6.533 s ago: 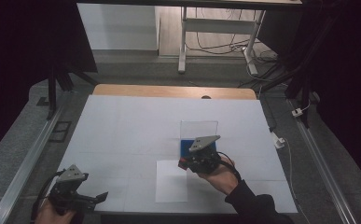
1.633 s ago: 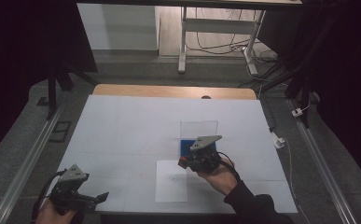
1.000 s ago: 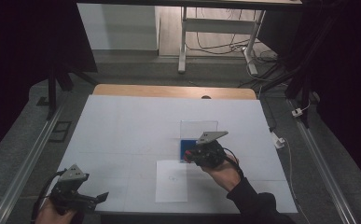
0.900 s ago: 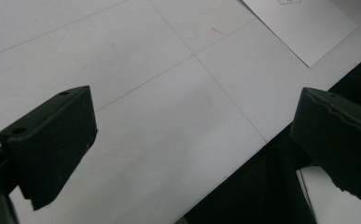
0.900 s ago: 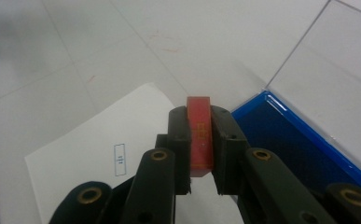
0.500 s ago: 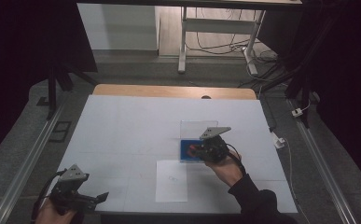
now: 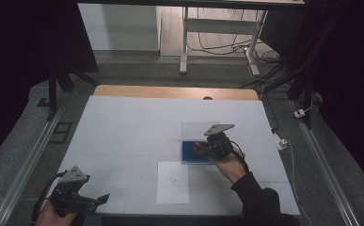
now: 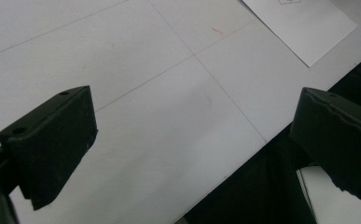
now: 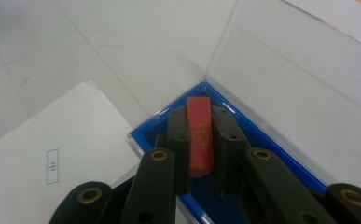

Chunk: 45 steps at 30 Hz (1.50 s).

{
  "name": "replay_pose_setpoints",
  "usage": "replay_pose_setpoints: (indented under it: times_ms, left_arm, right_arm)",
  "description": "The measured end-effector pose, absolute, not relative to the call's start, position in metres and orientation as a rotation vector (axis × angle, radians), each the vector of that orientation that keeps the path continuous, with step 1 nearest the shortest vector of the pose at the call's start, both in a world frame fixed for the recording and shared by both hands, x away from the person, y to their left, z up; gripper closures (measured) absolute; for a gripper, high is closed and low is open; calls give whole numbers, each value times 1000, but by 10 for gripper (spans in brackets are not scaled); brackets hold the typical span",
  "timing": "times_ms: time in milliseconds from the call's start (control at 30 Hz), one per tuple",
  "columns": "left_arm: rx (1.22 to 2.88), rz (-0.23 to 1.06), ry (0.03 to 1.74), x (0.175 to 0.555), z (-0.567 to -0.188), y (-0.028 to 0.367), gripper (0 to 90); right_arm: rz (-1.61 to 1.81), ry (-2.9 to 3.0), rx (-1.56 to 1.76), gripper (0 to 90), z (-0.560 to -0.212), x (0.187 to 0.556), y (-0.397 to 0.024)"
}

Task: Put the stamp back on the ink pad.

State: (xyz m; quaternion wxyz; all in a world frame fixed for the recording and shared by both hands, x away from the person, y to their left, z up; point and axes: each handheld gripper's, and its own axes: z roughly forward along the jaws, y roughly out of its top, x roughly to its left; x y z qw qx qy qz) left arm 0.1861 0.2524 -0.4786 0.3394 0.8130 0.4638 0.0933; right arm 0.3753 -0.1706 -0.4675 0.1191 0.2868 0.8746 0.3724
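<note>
Apparently right gripper (image 9: 200, 144) clamps red block (image 9: 200, 135).

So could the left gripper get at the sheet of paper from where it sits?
Probably yes: the left gripper is open, with only bare table between it and the sheet of paper. The right gripper is busy beyond it.

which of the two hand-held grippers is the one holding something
The right hand-held gripper: its jaws are shut on a red block over the blue-bottomed clear box. The left hand-held gripper stands wide open over the white table, nothing between.
</note>
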Motion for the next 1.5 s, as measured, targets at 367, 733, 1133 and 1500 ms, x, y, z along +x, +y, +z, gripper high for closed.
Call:
replay_pose_setpoints:
  times_ms: [367, 733, 1133, 1500]
  left_arm:
    - [2118, 244, 1206, 186, -479, 252, 4]
    - [2121, 243, 1205, 186, -479, 252, 5]
    - [2123, 242, 1205, 186, -479, 252, 5]
    - [2123, 241, 1205, 186, -479, 252, 6]
  right_arm:
    - [1053, 2523, 881, 793, -472, 388, -178]
    - [1017, 2531, 887, 793, -479, 392, -178]
    - [953, 2570, 865, 792, -490, 392, -168]
    - [985, 2560, 879, 762, -491, 392, -170]
